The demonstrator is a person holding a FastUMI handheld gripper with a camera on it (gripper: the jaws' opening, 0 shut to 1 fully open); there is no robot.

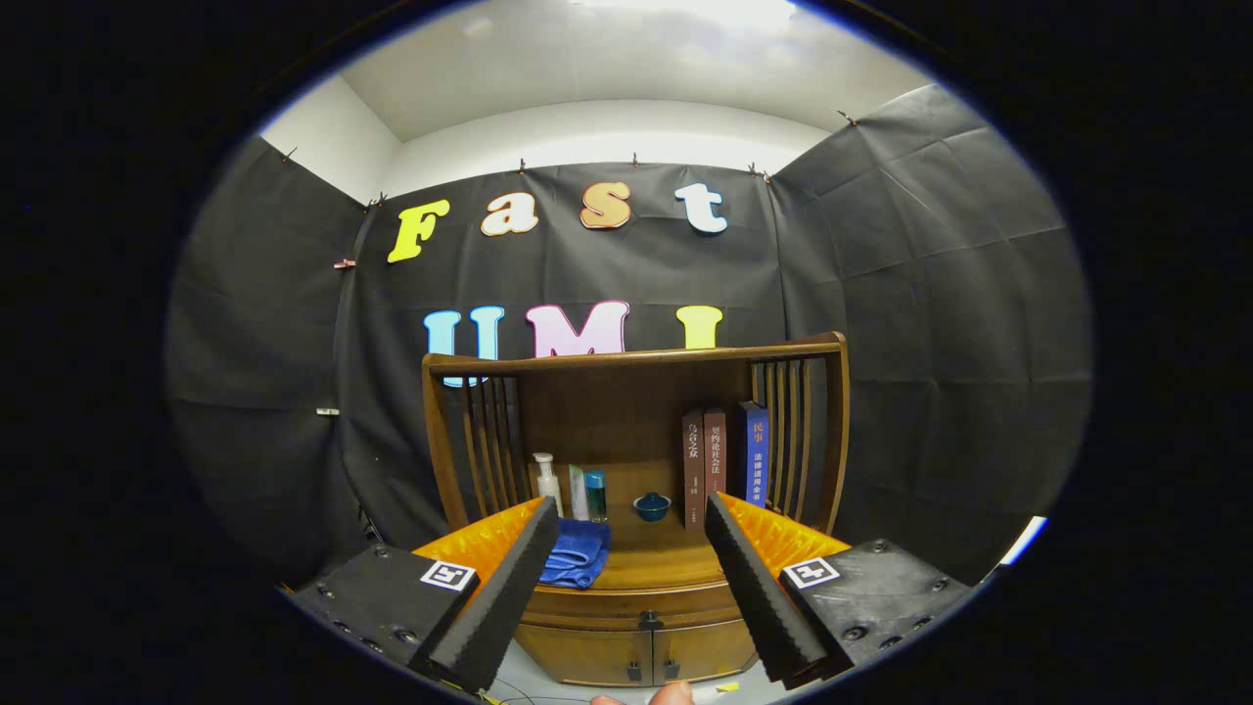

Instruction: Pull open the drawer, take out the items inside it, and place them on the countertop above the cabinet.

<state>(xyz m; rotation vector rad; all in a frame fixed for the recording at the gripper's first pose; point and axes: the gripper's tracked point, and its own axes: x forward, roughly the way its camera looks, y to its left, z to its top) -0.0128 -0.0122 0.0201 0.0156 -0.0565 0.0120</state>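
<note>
Jaws of the gripper (631,587) spread wide, holding nothing, well short of the cabinet (636,490). Drawer (636,605) under the bench (656,566) looks closed; contents hidden. Nothing done yet, whole task left.

- From my end the booth reads evenly lit, with the strongest light coming from above; the ceiling (626,69) is blown out to white at its brightest patch.
- The dark cloth walls soak up light, yet their creases catch a soft sheen.
- The cabinet (636,509) recess is dimmer, shaded under its top rail, though the books (724,455) stay legible in outline.
- Fisheye distortion is strong: straight edges bow outward and things stretch toward the rim.
- Focus is crisp mid-frame; the fingers (509,597) nearest me look slightly soft.
- I see no motion blur.
</note>
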